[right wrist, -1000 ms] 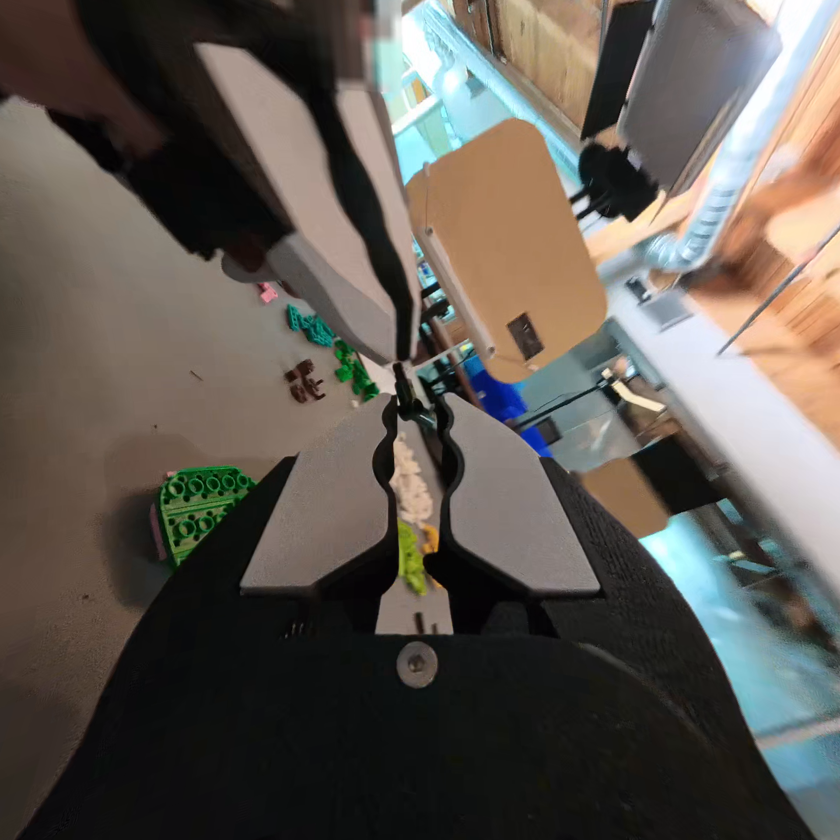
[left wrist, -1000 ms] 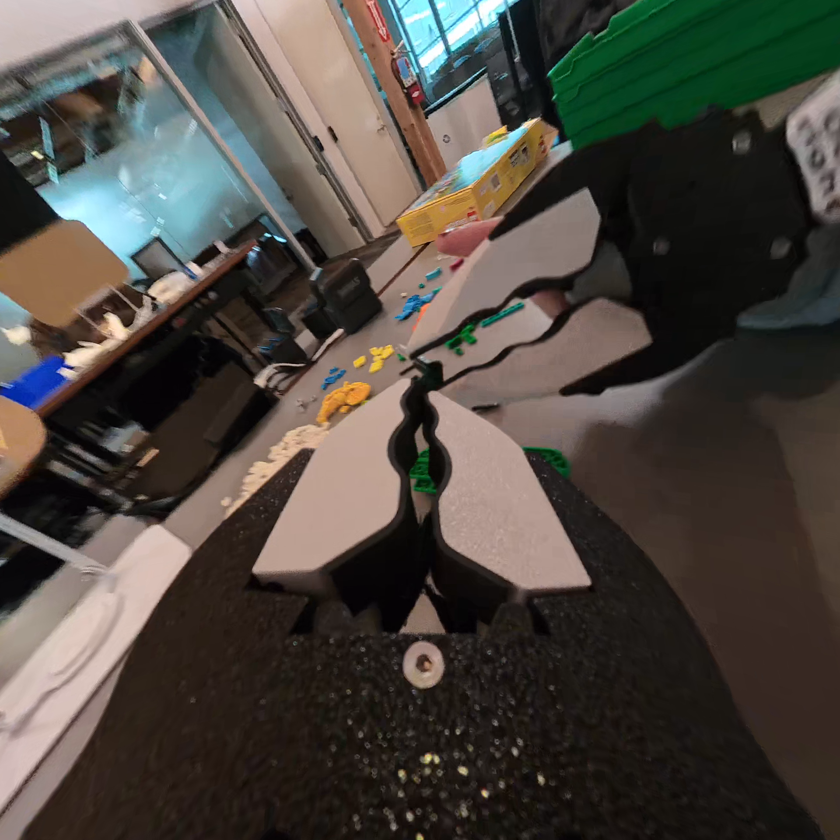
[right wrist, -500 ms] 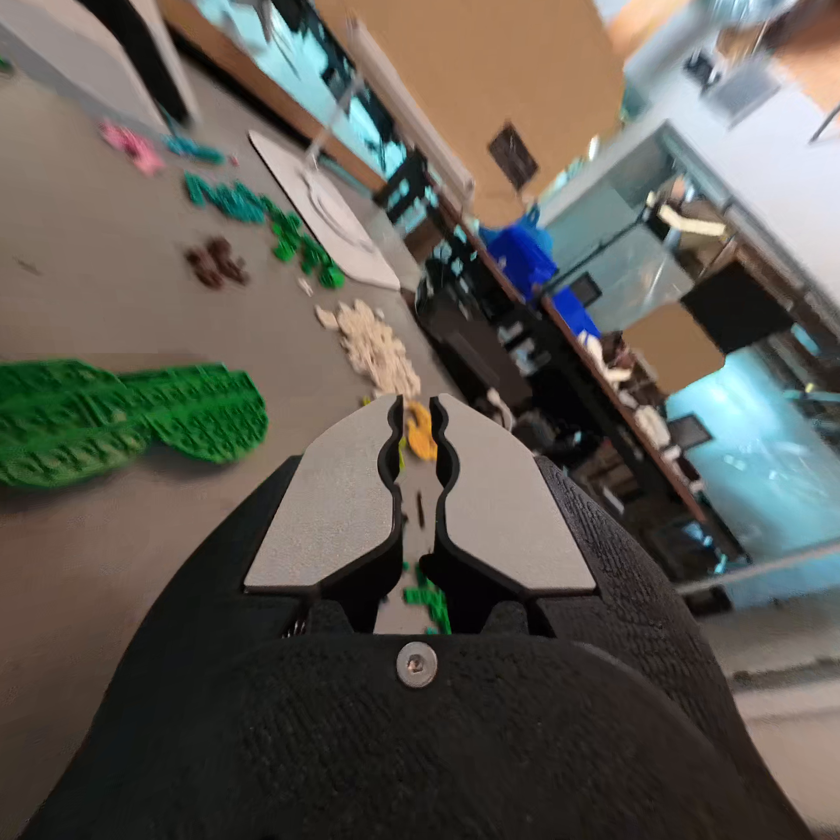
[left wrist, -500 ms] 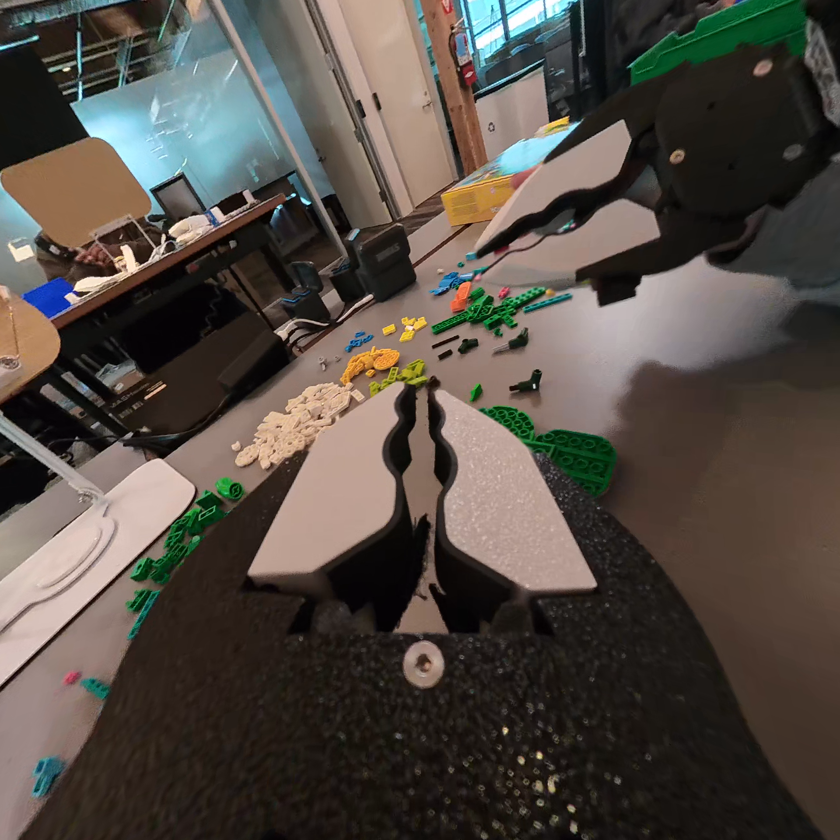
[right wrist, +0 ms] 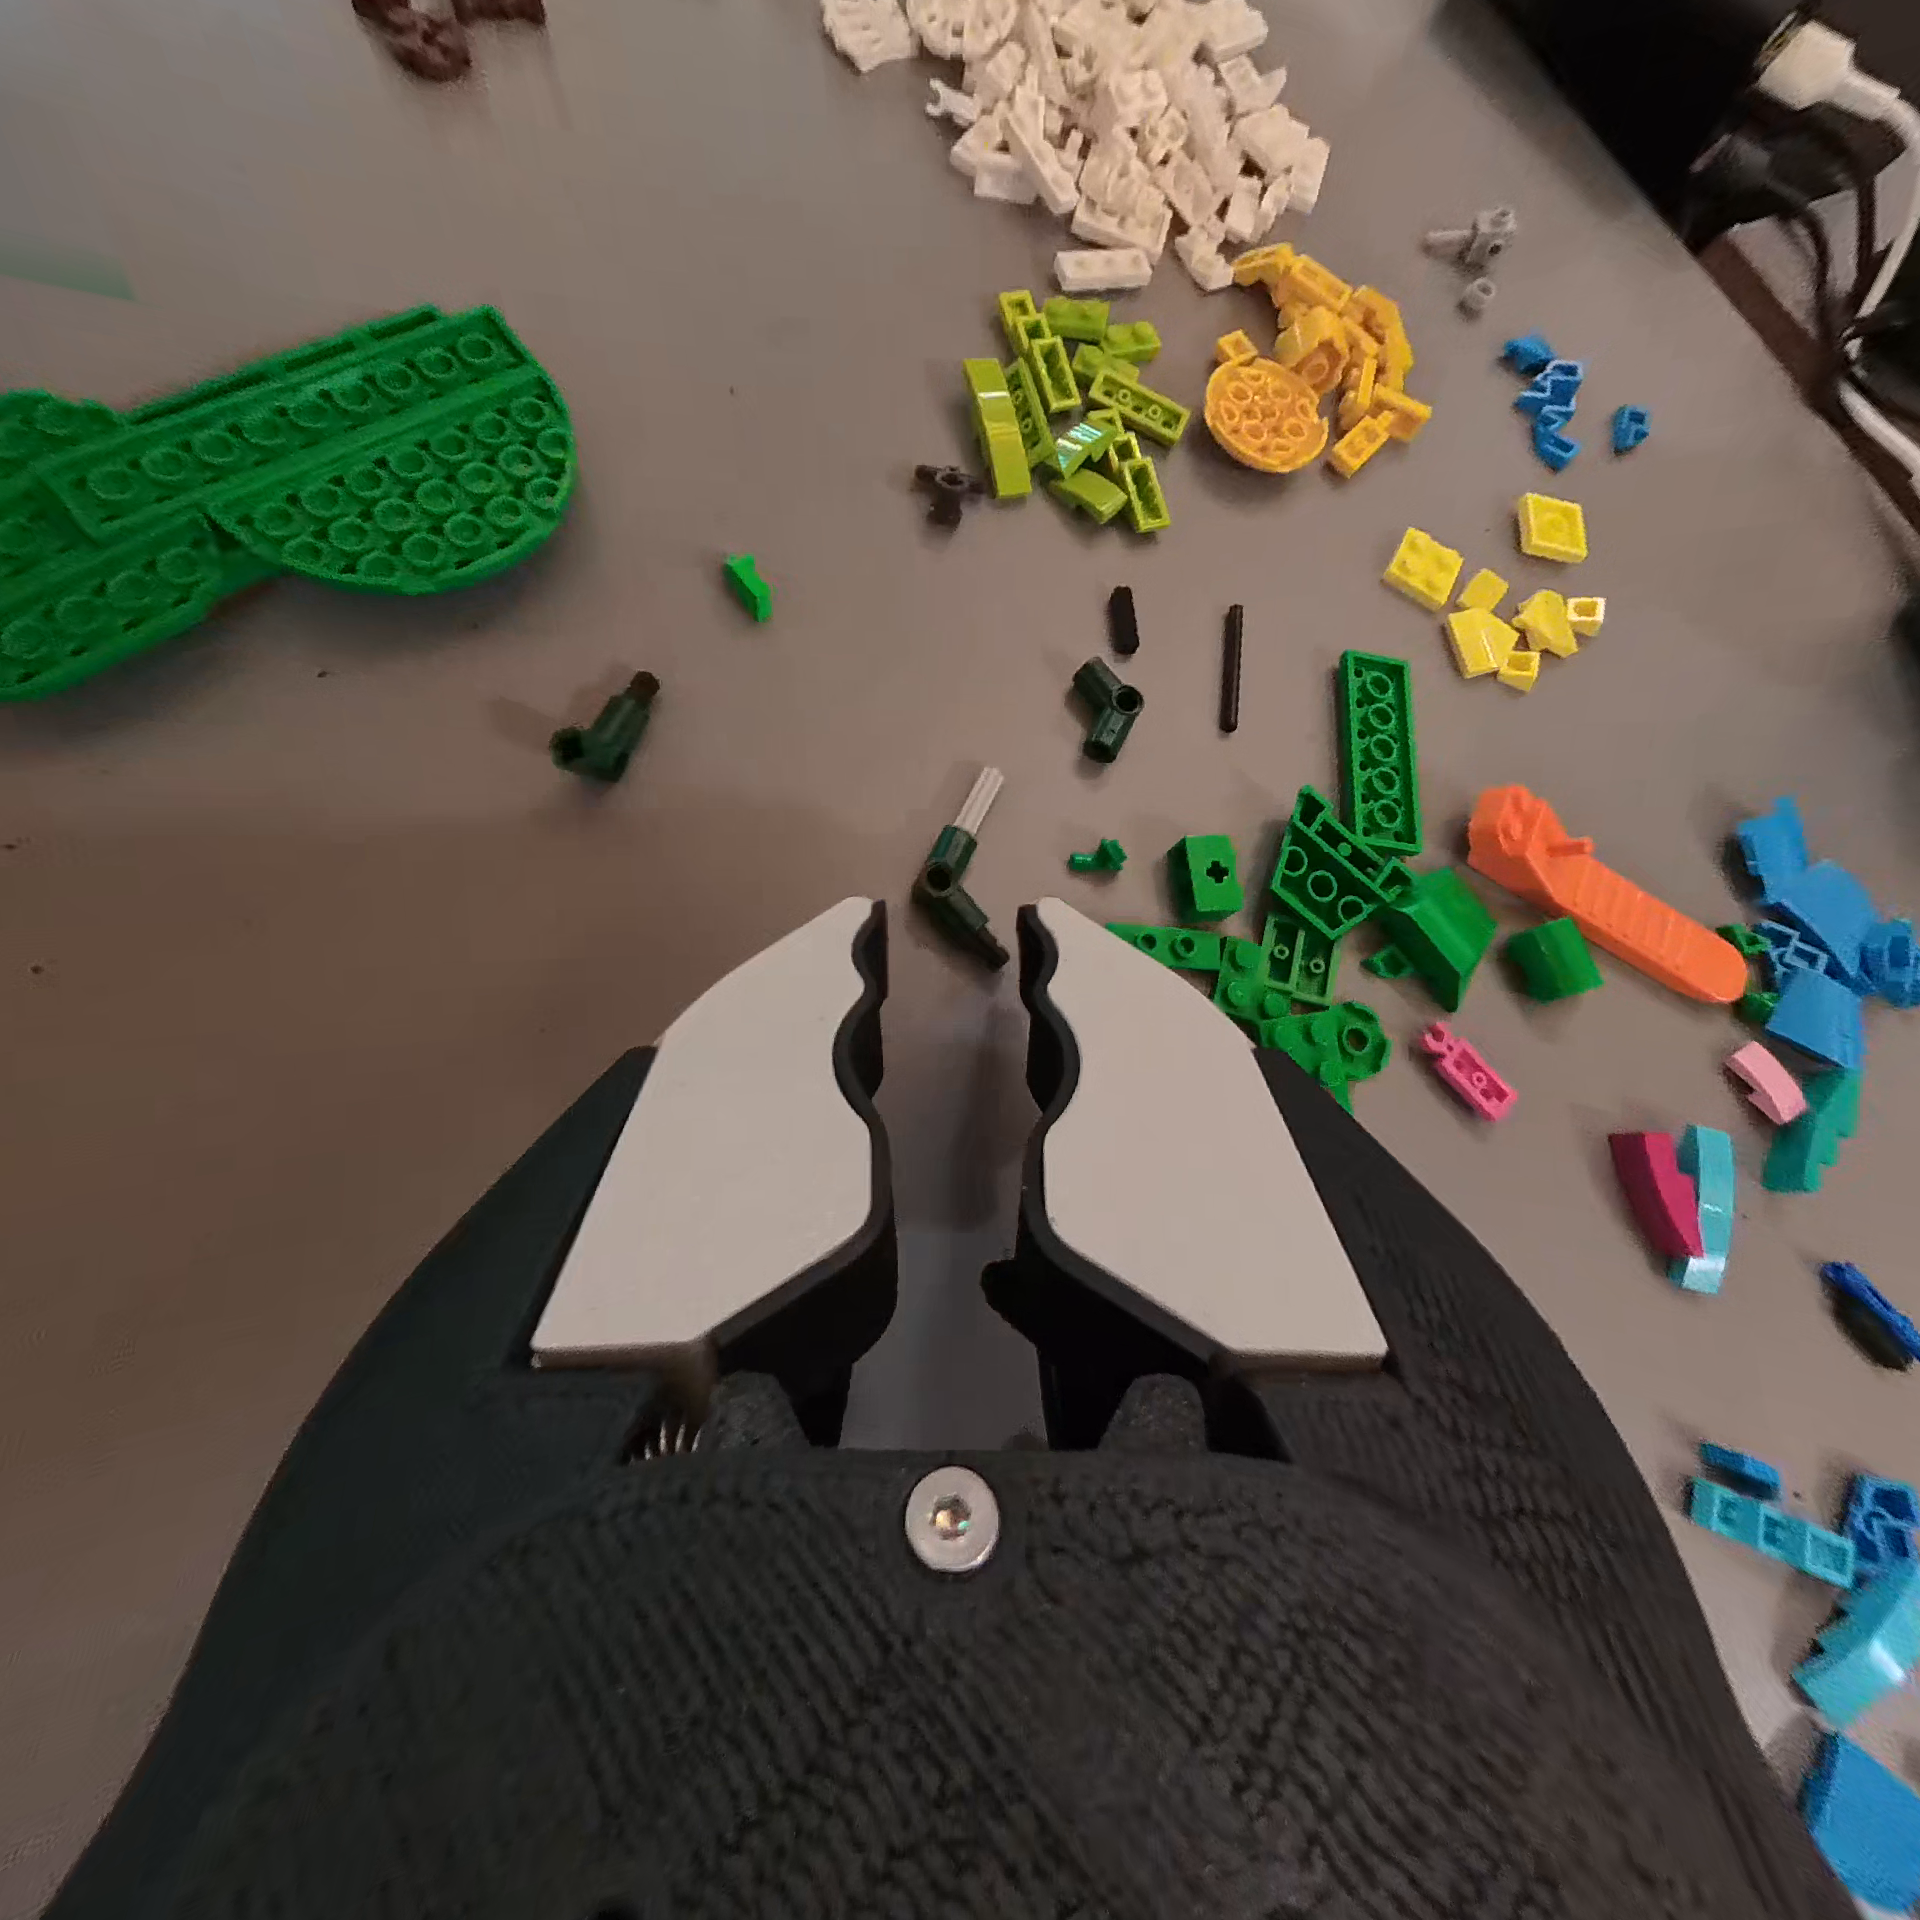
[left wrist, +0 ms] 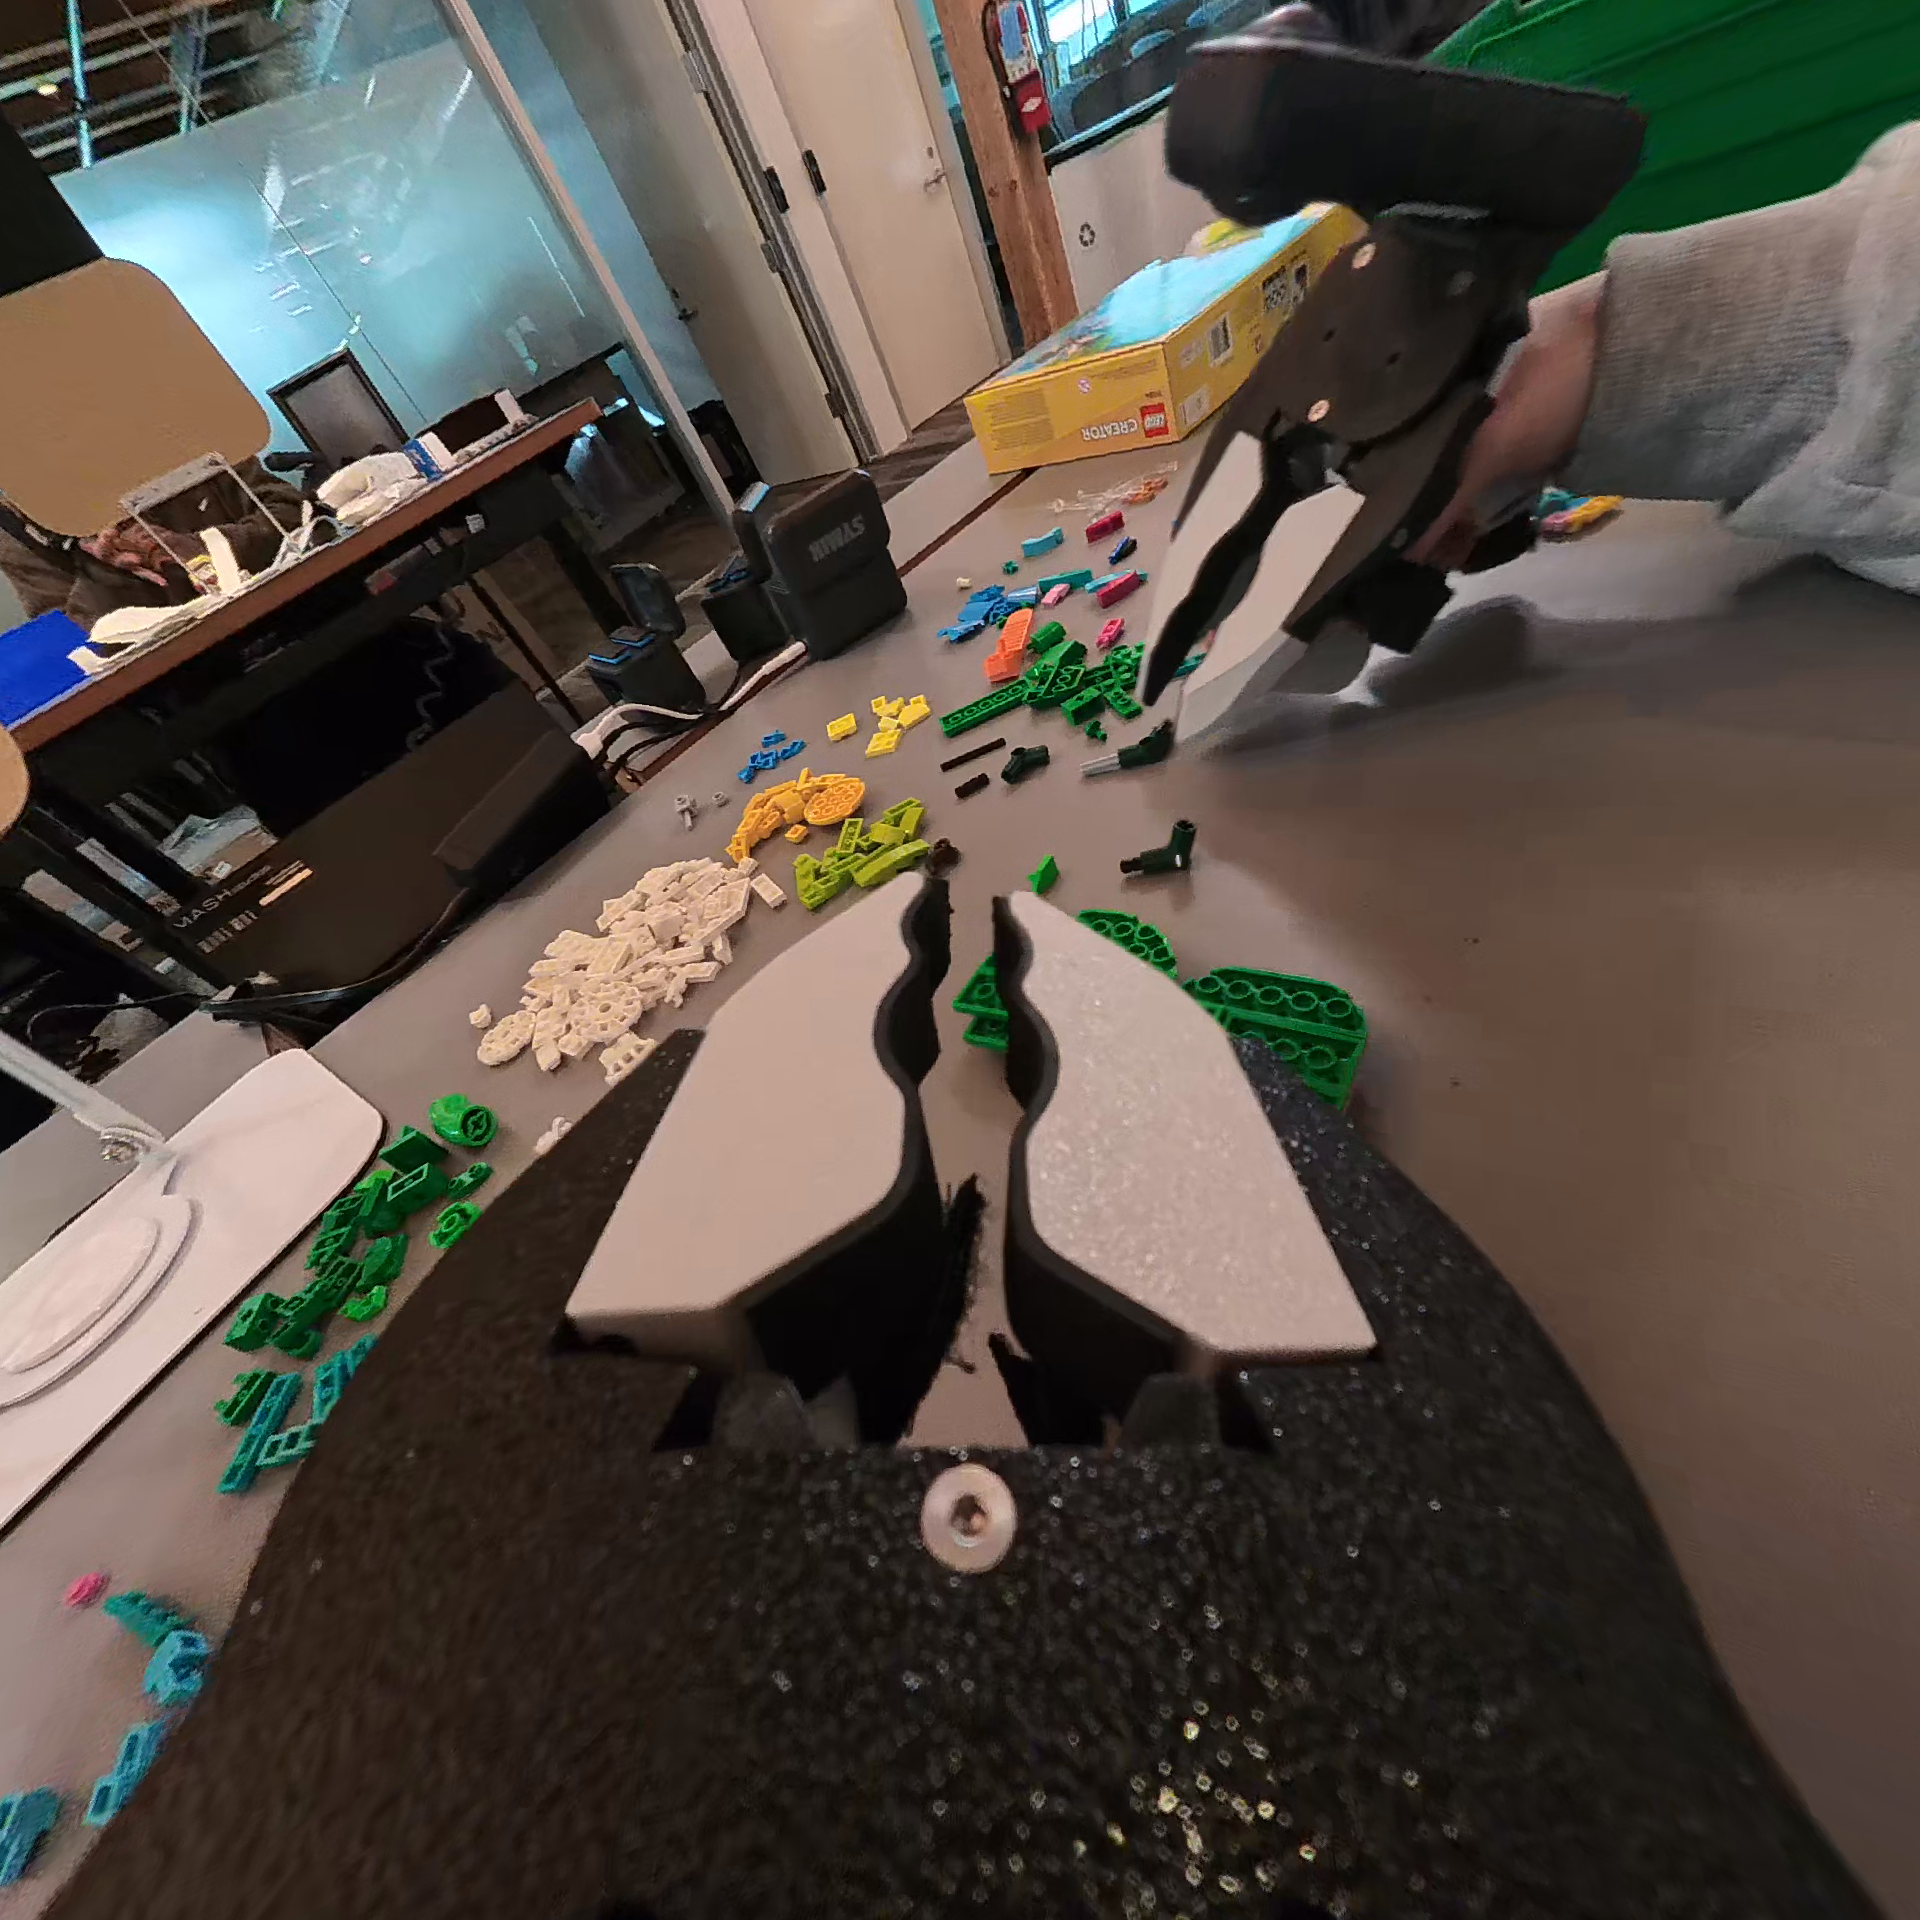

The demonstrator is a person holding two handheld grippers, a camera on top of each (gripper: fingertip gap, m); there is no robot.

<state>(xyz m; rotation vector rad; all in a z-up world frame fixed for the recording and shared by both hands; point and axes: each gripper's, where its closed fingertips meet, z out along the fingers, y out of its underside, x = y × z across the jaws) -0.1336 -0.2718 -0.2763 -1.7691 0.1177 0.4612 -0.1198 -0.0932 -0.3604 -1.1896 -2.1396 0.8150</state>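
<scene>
Right gripper (right wrist: 951,920): fingers spread with a clear gap and bare, the tips poised just short of a dark green elbow connector (right wrist: 951,894) lying on the grey counter (right wrist: 312,1039); its dark stub end reaches into the mouth of the gap, touching neither pad, and a pale grey axle (right wrist: 982,798) projects from its far end. Whether the tips touch the counter cannot be told. To the right of the fingers lies a heap of bright green bricks (right wrist: 1320,935), partly covered by the right finger; beyond it, an orange piece (right wrist: 1600,914) and blue pieces (right wrist: 1818,935) that the frame edge cuts off. Farther out lie two more dark green connectors (right wrist: 608,732) (right wrist: 1107,707), two black pins (right wrist: 1231,665), lime bricks (right wrist: 1070,416), yellow-orange bricks (right wrist: 1309,374) and a white pile (right wrist: 1122,114), its top cropped. The large green studded plate (right wrist: 291,488) runs off the left edge. Left gripper (left wrist: 971,899): fingers slightly parted and bare, held above the counter, hiding much of that green plate (left wrist: 1288,1013). A small dark piece (left wrist: 943,854) just past the left tip is too small to identify. In this view the right gripper (left wrist: 1174,717) is motion-blurred, held by a hand (left wrist: 1527,416) in a pale sleeve; a yellow box (left wrist: 1143,384) lies behind.
</scene>
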